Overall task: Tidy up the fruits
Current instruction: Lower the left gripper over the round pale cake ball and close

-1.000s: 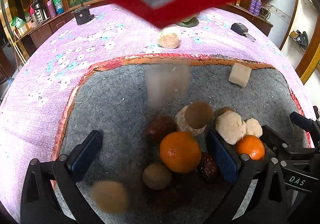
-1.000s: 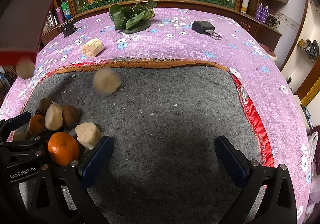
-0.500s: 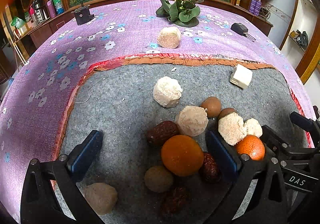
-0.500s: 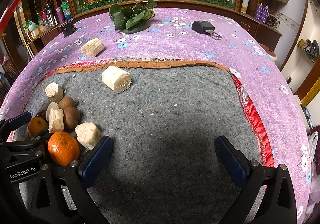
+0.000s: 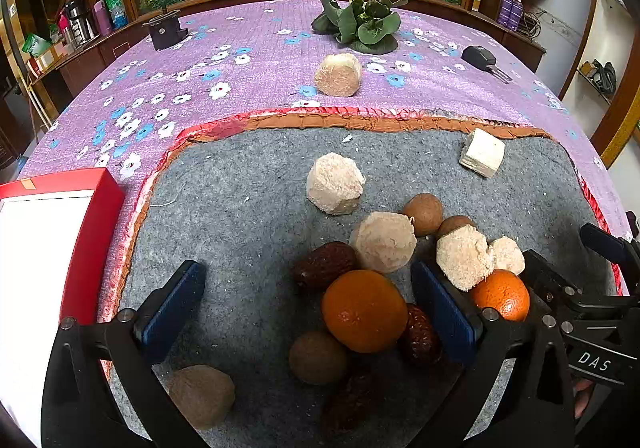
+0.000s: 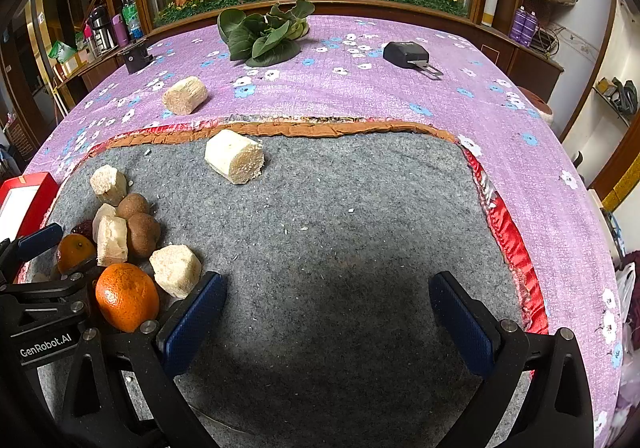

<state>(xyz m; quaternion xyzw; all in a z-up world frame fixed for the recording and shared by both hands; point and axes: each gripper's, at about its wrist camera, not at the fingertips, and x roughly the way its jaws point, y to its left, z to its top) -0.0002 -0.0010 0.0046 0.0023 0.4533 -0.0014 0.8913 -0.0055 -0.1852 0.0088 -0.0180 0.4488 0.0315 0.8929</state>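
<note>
Covering most of both views, the grey mat (image 5: 248, 208) lay on a purple flowered cloth (image 5: 240, 60), with a red box (image 5: 80, 216) at the left edge of the left view. On the mat sat the pile of fruit: a big orange (image 5: 363, 310) low and centre, a smaller orange (image 5: 502, 294) to its right, pale chunks, brown round fruits and dark dates around them.

The left gripper (image 5: 308, 312) stood with jaws spread wide and empty; the big orange lay between them, close to the right-hand pad and slightly ahead. It is round, so no axis seemed to matter. The right gripper (image 6: 324, 324) was also spread and empty, over bare mat, the pile well off at the lower left of its view. The left hand looked the nearer for a first pick.

Only the left view showed the dates and a brown fruit (image 5: 202, 394) at lower left. Only the right view showed the empty right half of the mat, and a pale cylinder (image 6: 234, 161) more plainly.
</note>
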